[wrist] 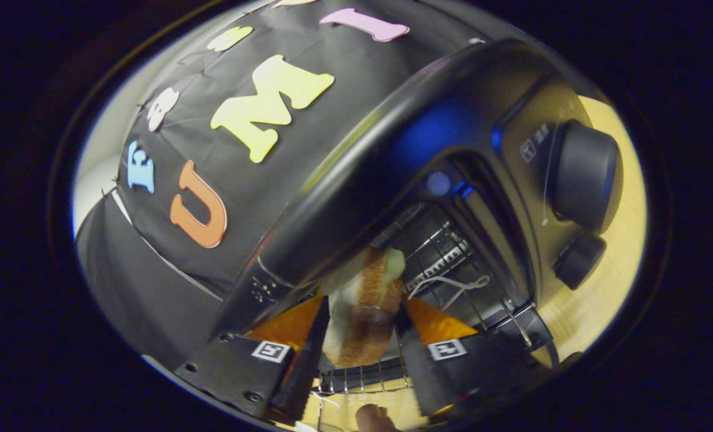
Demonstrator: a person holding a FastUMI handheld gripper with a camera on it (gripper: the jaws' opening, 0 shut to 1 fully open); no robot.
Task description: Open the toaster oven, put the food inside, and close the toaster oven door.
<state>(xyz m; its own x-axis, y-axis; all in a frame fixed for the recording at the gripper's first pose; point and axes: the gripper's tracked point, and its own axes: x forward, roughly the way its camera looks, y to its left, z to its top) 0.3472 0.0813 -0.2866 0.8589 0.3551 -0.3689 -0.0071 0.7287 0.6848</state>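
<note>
Gripper (361,336) clamped on sandwich (362,312), both fingers pressing its sides; sandwich sits at the toaster oven (392,138) mouth, over the front edge of the wire rack (446,252)

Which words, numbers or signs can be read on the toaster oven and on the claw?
None can be read.
On the toaster oven, beside the big knob: small marks, too blurred.
On the claw, shut on the food: a square coded tag on each finger, no words.
</note>
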